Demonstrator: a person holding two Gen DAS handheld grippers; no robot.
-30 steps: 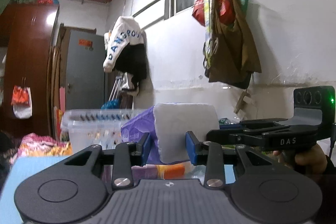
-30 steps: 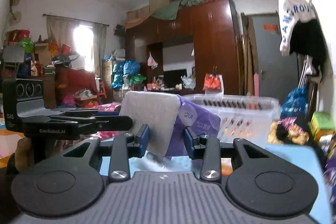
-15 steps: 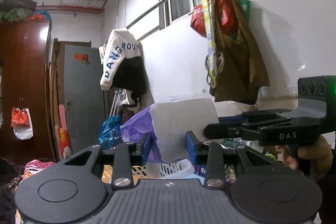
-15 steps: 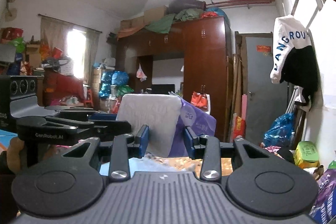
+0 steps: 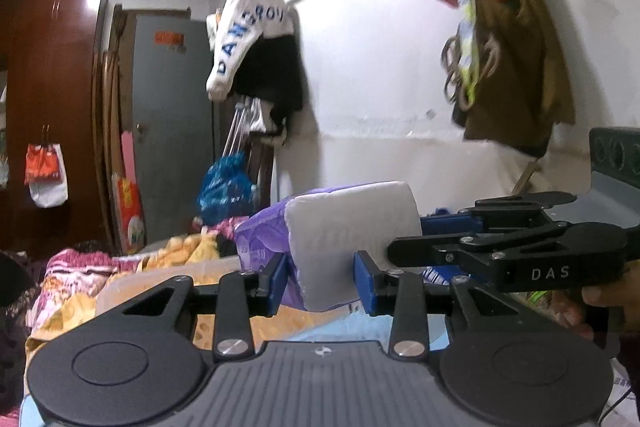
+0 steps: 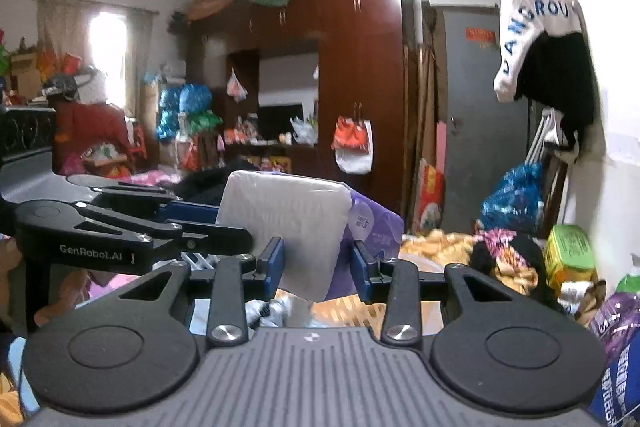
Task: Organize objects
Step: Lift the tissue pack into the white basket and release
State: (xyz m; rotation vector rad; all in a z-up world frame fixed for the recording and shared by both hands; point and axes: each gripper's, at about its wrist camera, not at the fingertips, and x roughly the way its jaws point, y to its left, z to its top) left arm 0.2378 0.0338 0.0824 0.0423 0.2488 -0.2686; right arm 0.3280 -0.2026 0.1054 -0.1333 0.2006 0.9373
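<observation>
A soft pack of tissue paper (image 5: pixel 344 239), white with a purple printed wrapper, is held in the air between both grippers. My left gripper (image 5: pixel 322 281) is shut on one end of it. My right gripper (image 6: pixel 318 267) is shut on the other end (image 6: pixel 296 223). The right gripper's black body (image 5: pixel 516 255) shows at the right of the left wrist view, and the left gripper's body (image 6: pixel 120 231) shows at the left of the right wrist view. The pack's underside is hidden.
Below the pack lie a translucent plastic bin rim (image 5: pixel 160 279) and a blue surface (image 5: pixel 352 325). Piled clothes (image 6: pixel 500 259) and bags lie at the right. A wardrobe (image 6: pixel 360 87), a grey door (image 5: pixel 172 131) and hung clothes (image 5: pixel 256 39) stand behind.
Both grippers have lifted the tissue pack up and away from the white basket and blue table, then tilted back down; the grip on the pack has not changed.
</observation>
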